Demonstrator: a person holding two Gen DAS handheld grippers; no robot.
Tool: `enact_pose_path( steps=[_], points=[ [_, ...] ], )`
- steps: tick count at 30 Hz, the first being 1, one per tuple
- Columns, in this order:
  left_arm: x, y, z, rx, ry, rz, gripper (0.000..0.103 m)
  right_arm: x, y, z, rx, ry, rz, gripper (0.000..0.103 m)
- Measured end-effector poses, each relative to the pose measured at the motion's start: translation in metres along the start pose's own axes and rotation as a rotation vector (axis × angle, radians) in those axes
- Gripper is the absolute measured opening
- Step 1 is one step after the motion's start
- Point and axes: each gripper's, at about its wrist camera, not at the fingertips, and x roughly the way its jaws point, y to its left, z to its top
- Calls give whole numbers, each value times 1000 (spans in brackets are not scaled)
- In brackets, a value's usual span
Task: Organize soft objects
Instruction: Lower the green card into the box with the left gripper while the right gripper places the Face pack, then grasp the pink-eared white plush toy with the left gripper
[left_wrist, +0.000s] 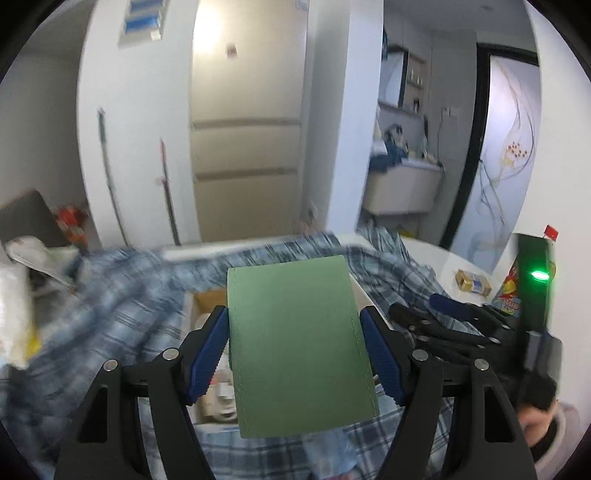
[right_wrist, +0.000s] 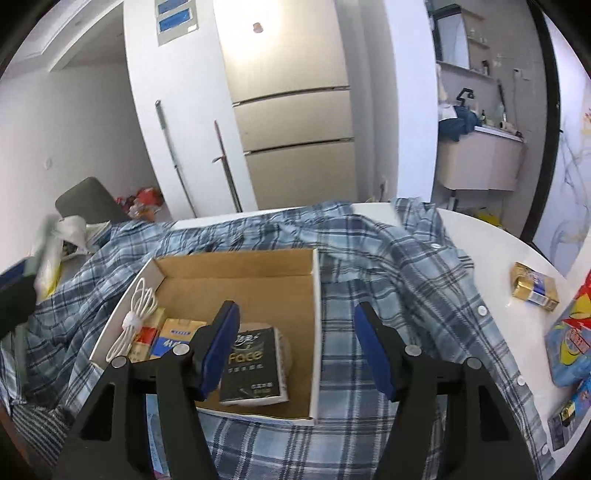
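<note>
**Now: left tongs carry a green pack above the box**

Left tongs (left_wrist: 293, 347): closed on a green pack (left_wrist: 299, 350), one blue pad (left_wrist: 208, 354) pressed to each long side, the pack held in the air over a cardboard box (right_wrist: 236, 273) and a plaid shirt (right_wrist: 388, 258). Its flat, stitched faces suggest a light, yielding thing; gripping across the narrow width, as here, should hold without crushing. Right tongs (right_wrist: 295, 347): parted wide, holding nothing, above the box's right wall. In the box: a black tissue pack (right_wrist: 255, 365), a white cable (right_wrist: 135, 317). The shirt, limp and likely to sag, lies spread on the counter (right_wrist: 491, 243); a bunched fold looks the best hold.
</note>
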Motion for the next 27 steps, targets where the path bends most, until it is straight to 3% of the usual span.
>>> enact_pose_path(
  steps=[5,9,18,20,22,27],
  points=[
    [67,7,-8,-68,140,-3,74,-2,-14,-4,54,-13,-35,63],
    [95,9,-14,-50,202,-5,74,4,-21,-1,81,14,-33,63],
    [104,17,-21,-87,241,-17,74,16,-15,-11,59,70,-46,64],
    [101,17,-21,-85,239,-17,76,16,-12,-12,43,68,-51,69],
    [97,16,-22,-80,230,-12,86,14,-12,-13,38,54,-62,75],
    [80,14,-17,-56,187,2,87,9,-13,-10,43,23,-80,81]
  ],
)
